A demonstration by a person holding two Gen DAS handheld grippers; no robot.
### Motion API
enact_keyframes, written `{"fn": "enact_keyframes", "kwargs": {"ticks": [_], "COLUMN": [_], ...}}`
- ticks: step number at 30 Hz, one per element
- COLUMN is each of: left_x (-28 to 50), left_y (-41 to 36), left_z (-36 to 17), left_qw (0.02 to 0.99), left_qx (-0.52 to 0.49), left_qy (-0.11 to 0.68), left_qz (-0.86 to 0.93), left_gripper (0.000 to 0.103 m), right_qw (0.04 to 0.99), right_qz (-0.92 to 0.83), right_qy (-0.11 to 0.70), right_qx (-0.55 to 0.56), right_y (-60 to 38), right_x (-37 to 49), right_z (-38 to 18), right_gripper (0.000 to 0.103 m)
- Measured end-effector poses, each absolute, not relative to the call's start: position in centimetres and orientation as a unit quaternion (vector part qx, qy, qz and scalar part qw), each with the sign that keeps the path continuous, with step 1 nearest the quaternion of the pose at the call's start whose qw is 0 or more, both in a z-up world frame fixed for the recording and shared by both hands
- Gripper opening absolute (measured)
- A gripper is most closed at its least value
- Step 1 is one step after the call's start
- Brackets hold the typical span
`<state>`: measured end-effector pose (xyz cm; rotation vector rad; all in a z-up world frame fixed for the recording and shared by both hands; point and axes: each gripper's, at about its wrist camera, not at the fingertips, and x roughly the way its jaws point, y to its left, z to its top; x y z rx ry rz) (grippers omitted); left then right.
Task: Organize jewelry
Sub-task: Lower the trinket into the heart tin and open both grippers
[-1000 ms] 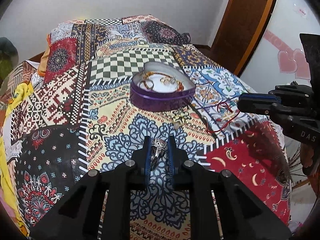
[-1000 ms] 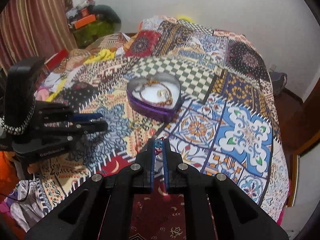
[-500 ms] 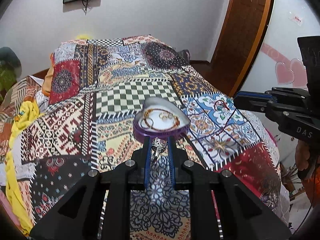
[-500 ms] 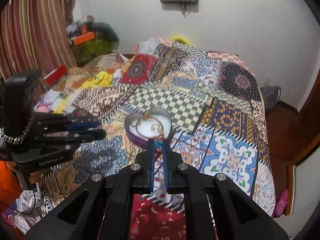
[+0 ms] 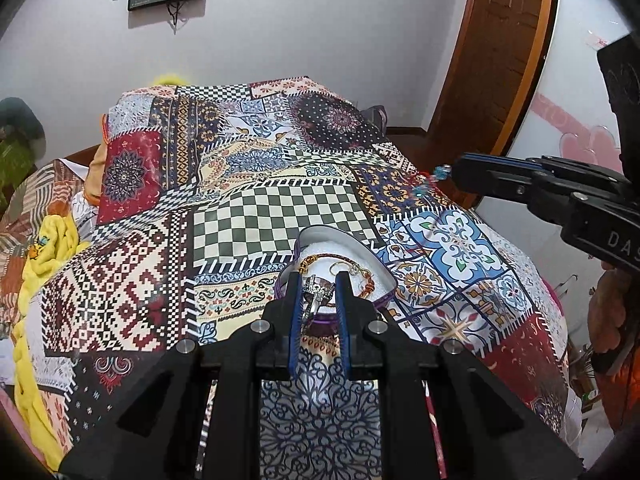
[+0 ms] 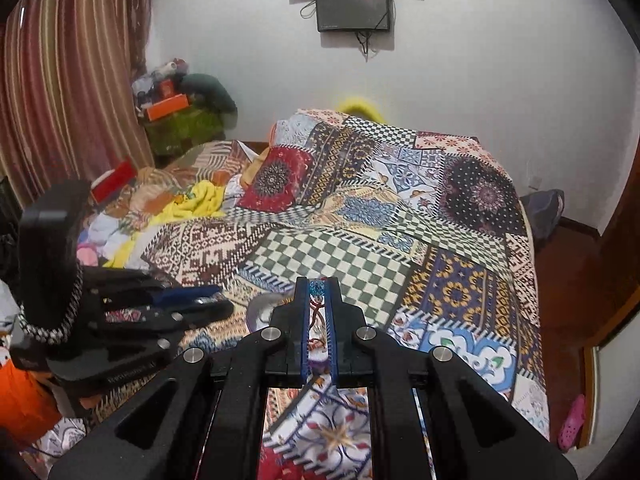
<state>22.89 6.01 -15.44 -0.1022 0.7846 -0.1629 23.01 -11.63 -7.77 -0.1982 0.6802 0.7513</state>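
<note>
Patchwork bedspread [image 5: 280,208], striped curtain [image 6: 72,80] (left), 2 wall-mounted screens [image 6: 352,4].

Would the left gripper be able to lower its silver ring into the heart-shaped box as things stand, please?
Probably yes. The left gripper, shut on the silver ring, hangs just before the open heart-shaped box; the right gripper is off to the side, out of the way.

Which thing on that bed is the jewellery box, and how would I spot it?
Look at the patchwork bedspread, just below its green-and-white checkered square. The jewellery box sits there: heart-shaped, with purple sides and a white lining holding bracelets. It is the only container on the bed.
</note>
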Motion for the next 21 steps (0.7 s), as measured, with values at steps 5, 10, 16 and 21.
{"fn": "enact_keyframes", "kwargs": {"ticks": [5, 10, 16, 21], "left_x": [24.4, 25.7, 26.8, 27.4], "left_y": [5.5, 5.2, 5.1, 4.8], "left_z": [-16.7, -17.7, -18.5, -19.1], "left_qw": [0.914, 0.909, 0.906, 0.903], "left_qx": [-0.047, -0.047, -0.046, -0.034], "left_qy": [0.395, 0.405, 0.413, 0.42], "left_qz": [-0.081, -0.083, -0.084, -0.086], "left_gripper": [0.014, 0.014, 0.014, 0.014], "right_qw": [0.861, 0.85, 0.835, 0.828], "right_qz": [0.369, 0.378, 0.383, 0.374], "right_qy": [0.341, 0.36, 0.386, 0.409], "right_qx": [-0.079, -0.074, -0.079, -0.082], "right_y": [-10.4, -9.4, -8.6, -8.3], "right_x": [24.3, 25.3, 26.2, 27.5], "right_z": [-8.8, -10.1, -11.9, -13.6], "right_gripper": [0.006, 0.006, 0.006, 0.006]}}
